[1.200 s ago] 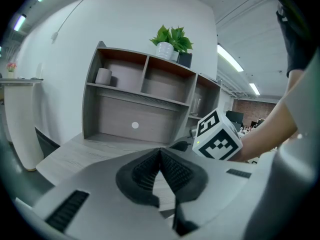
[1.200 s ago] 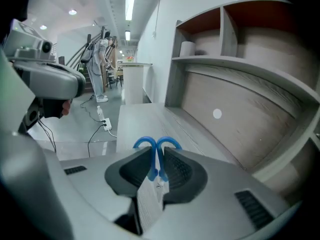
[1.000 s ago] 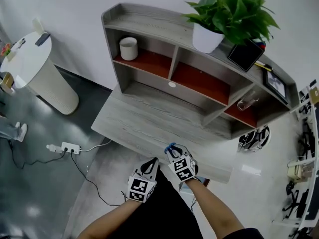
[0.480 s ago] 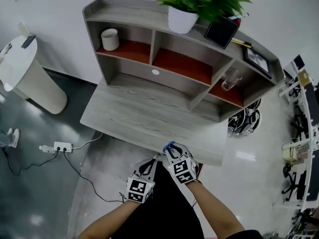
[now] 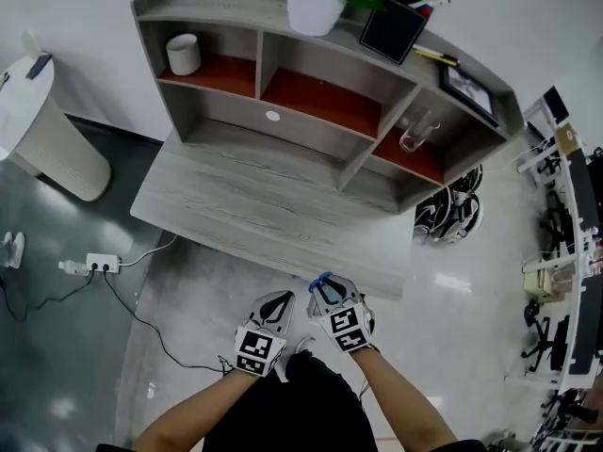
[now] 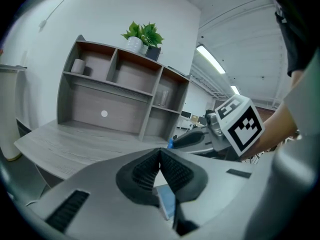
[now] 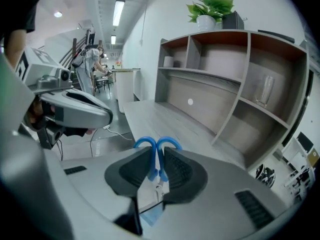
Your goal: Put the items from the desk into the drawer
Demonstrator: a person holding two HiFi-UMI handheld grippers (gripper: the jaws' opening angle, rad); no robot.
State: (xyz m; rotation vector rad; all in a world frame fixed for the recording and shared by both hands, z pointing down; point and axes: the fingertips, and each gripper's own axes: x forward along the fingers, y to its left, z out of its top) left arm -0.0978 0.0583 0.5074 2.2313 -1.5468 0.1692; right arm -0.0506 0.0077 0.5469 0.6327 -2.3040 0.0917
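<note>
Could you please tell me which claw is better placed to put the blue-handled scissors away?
Right: the right claw is shut on the scissors by their blue handles, while the left claw is shut with nothing in it.

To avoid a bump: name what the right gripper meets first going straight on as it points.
Probably the desk top, just beyond the scissors in the right gripper; depth is unclear.
</note>
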